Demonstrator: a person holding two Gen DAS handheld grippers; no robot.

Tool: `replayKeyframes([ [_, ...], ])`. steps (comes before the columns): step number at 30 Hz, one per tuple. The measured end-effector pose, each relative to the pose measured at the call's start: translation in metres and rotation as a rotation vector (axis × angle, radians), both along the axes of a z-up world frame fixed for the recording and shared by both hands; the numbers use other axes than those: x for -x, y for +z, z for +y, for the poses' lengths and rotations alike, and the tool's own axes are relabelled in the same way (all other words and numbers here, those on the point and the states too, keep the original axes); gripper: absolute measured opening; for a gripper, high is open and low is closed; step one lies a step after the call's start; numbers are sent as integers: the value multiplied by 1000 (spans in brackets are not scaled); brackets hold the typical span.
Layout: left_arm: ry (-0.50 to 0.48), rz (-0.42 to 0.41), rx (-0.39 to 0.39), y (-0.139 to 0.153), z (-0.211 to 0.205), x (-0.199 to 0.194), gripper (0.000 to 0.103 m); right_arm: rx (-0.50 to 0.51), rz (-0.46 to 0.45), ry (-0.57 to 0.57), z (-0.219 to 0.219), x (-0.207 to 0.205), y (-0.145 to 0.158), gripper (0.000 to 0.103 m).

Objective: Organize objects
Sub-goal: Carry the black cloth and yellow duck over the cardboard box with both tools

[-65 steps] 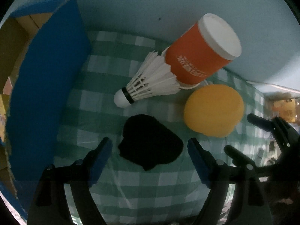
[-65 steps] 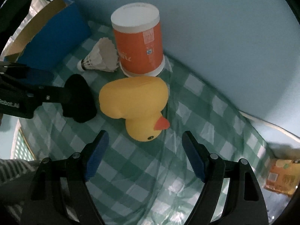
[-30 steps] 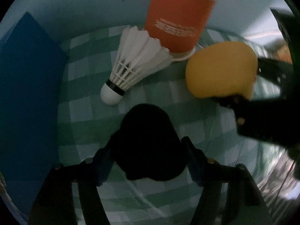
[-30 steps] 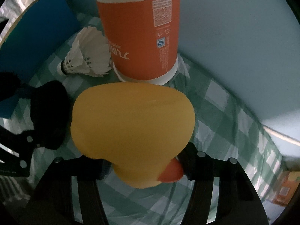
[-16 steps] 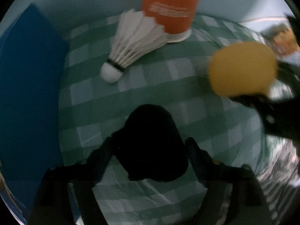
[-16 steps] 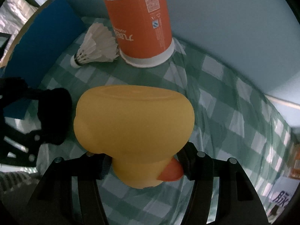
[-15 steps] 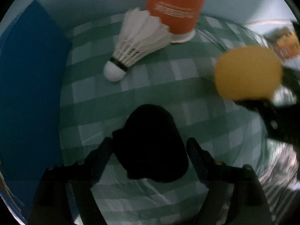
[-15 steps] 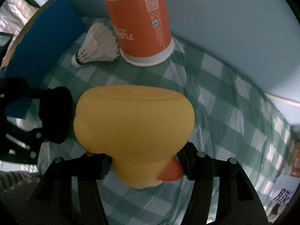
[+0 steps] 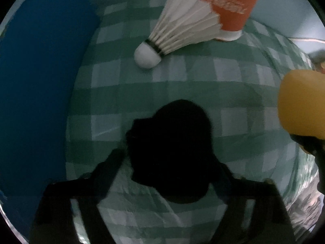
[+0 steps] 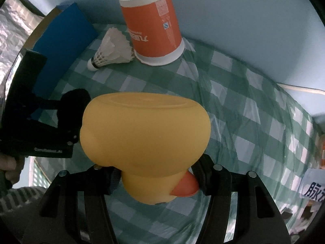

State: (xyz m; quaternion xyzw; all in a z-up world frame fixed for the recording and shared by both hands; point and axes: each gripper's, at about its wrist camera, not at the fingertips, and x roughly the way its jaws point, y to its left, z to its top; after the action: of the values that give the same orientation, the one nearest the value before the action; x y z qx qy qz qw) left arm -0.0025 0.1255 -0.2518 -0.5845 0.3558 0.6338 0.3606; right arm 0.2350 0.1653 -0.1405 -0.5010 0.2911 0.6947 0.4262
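My right gripper [image 10: 156,178] is shut on a yellow rubber duck [image 10: 144,134] and holds it above the green checked cloth [image 10: 233,122]. The duck also shows at the right edge of the left wrist view [image 9: 302,105]. My left gripper [image 9: 170,170] is shut on a black soft object [image 9: 170,150], lifted off the cloth; it also shows in the right wrist view [image 10: 71,105]. A white shuttlecock [image 9: 178,32] lies on the cloth against an orange cup with a white lid [image 10: 152,28].
A blue box [image 9: 38,81] stands along the left side, also seen in the right wrist view [image 10: 63,40]. A pale blue wall [image 10: 233,20] backs the table. Orange packaging [image 10: 322,152] sits at the far right edge.
Both grippers closed on their objects and lifted them. The duck has moved away to the right of the left gripper. The cup and shuttlecock stayed put.
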Motion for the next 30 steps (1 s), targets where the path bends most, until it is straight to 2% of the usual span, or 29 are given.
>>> replayKeyframes([
  [2, -32, 6, -12, 3, 2, -1, 63, -7, 0, 9, -1, -2, -1, 60],
  [6, -84, 2, -32, 7, 3, -1, 58, -16, 5, 29, -8, 7, -3, 60],
  [15, -183, 37, -107, 37, -12, 0, 58, -46, 7, 67, -11, 21, 4, 60],
  [17, -199, 40, -123, 46, -26, 13, 58, -53, 14, 70, -13, 22, 9, 60],
  [19, -207, 41, -140, 61, -29, -18, 58, -59, 17, 76, -14, 23, 14, 60],
  [20, -211, 42, -145, 64, -32, -17, 58, -63, 18, 79, -15, 23, 17, 60],
  [21, -214, 40, -154, 70, -35, -16, 58, -64, 19, 85, -16, 24, 19, 60],
  [22, -215, 39, -160, 69, -22, 11, 58, -64, 21, 88, -16, 25, 21, 60],
  [25, -221, 43, -180, 80, -24, -22, 58, -73, 21, 98, -20, 27, 28, 60],
  [26, -224, 44, -189, 93, -36, -24, 58, -77, 22, 99, -21, 27, 31, 60],
  [28, -226, 44, -197, 90, -26, -40, 58, -81, 24, 108, -24, 28, 37, 60],
  [30, -231, 40, -207, 105, -40, -39, 58, -89, 24, 117, -26, 30, 43, 60],
])
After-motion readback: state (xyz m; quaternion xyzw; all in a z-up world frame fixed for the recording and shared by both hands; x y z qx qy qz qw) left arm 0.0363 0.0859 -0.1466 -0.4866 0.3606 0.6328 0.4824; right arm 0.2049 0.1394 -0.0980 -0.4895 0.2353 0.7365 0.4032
